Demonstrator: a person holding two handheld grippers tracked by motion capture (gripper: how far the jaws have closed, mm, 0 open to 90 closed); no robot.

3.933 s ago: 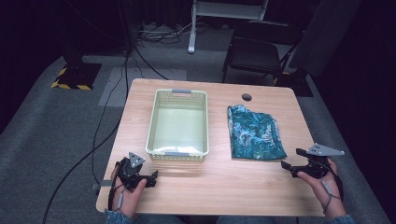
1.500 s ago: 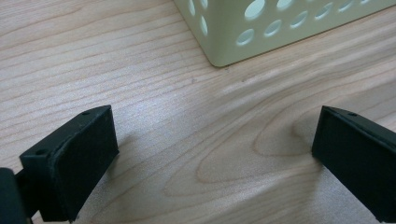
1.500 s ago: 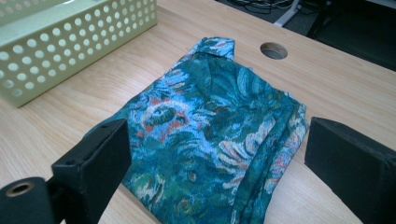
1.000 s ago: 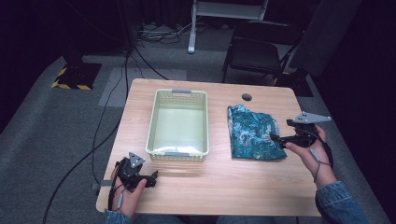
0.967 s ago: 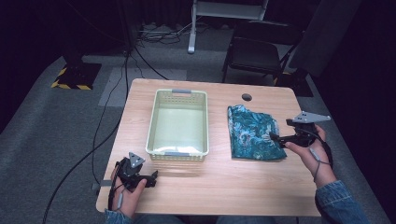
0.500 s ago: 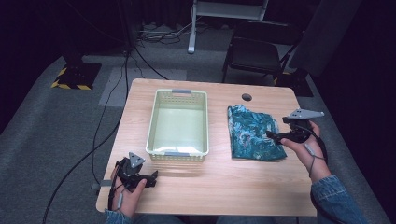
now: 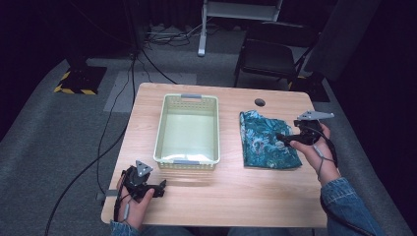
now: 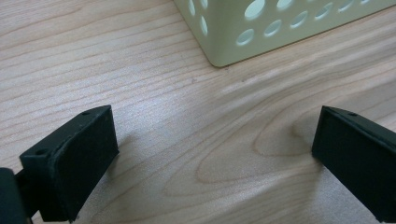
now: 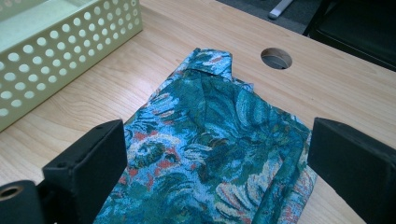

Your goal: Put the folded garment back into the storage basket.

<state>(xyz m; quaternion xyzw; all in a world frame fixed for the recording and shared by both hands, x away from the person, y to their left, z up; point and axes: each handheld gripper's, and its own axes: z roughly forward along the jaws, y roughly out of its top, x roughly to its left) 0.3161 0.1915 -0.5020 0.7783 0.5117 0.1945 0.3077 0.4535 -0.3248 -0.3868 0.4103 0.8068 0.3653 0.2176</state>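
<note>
Since the earlier frames, the right gripper point(image 7: 284, 138) has been brought inward over the folded teal floral-patterned cloth point(image 7: 266, 139), jaws spread wide. The cloth's long axis runs away from the person, right of the pale green perforated plastic basket point(image 7: 187, 129). The left gripper point(image 7: 158, 187) rests far off, jaws also spread.

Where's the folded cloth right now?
In the high view the cloth lies flat on the right half of the table, right of the basket and just below the cable hole, with the right hand-held gripper at its right edge.

Folded cloth point(image 9: 210, 154) near end cut off by right gripper view's bottom edge; basket point(image 8: 280, 23) mostly out of frame.
</note>
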